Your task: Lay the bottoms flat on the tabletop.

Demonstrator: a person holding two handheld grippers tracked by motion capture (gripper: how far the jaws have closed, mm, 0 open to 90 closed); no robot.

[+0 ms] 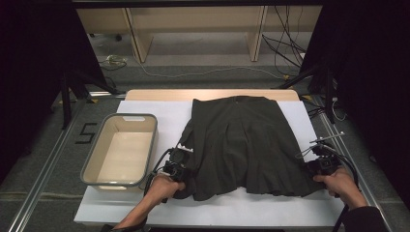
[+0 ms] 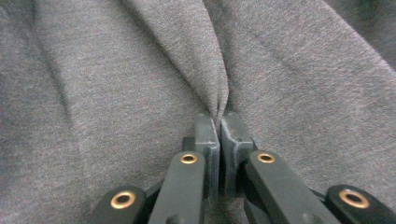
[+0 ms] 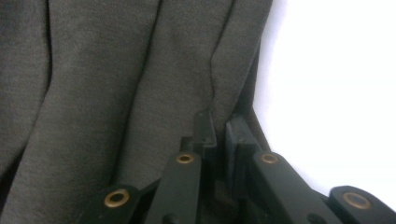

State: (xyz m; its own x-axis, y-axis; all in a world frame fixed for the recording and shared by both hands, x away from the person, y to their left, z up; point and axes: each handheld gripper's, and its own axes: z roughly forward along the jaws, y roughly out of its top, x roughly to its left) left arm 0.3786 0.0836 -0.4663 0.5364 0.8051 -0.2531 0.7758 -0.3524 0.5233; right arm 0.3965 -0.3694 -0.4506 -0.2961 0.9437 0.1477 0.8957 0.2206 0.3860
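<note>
Skirt (image 1: pixel 246 140) of dark grey knit, flared and softly pleated, lay flat on the white table cover (image 1: pixel 290 212) at frame centre, waistband toward the top, hem toward the bottom. Beige bin (image 1: pixel 121 150) sat at its left. Left gripper (image 1: pixel 180 173) was clamped on the hem's lower-left corner, right gripper (image 1: pixel 316 169) pinched the lower-right corner, each pinching a fold (image 2: pixel 218 100).

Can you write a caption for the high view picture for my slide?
Both grippers, left and right, pinch the near corners of a dark skirt beside a bin.
</note>
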